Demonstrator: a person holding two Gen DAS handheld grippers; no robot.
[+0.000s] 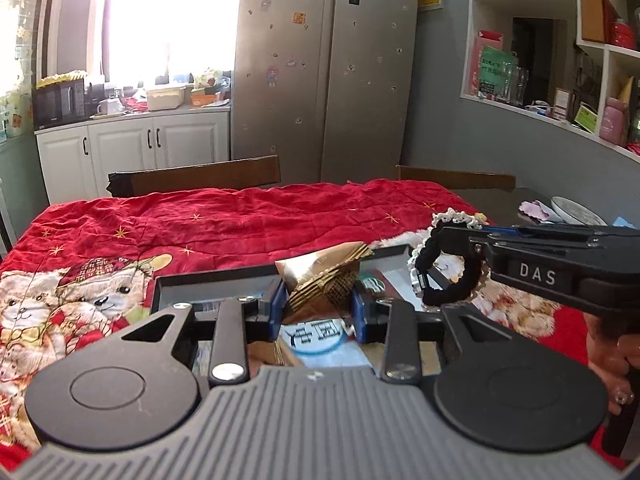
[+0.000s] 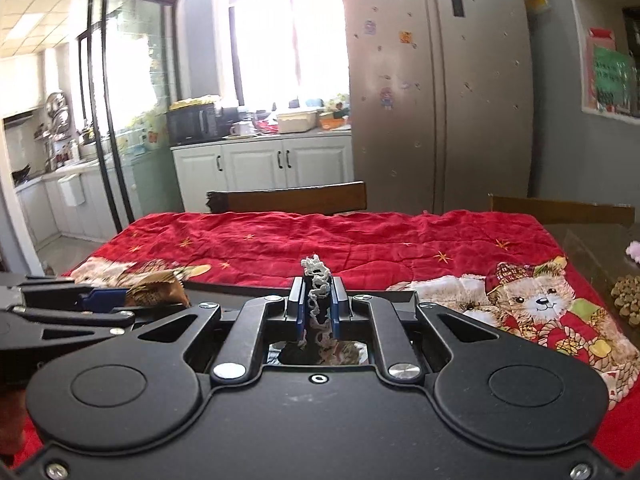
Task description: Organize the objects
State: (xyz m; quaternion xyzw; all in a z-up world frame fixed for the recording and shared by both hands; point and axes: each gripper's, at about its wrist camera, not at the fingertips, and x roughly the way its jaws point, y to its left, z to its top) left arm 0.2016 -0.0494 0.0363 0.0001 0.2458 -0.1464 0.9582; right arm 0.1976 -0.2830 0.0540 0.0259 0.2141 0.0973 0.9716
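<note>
While both loads hang over the black tray [image 1: 208, 280], left gripper [image 1: 318, 304] pinches gold packet [image 1: 324, 276] w/ little bite; right gripper [image 2: 318, 308] clamps lace scrunchie [image 2: 317, 280], which could snag.

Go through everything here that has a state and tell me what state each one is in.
Left gripper: shut on the gold packet.
Gold packet: held above the tray.
Right gripper: shut on the scrunchie.
Scrunchie: black with white lace, hanging from the jaws.
Tray: open, on the red cloth.
Fridge: doors closed.
</note>
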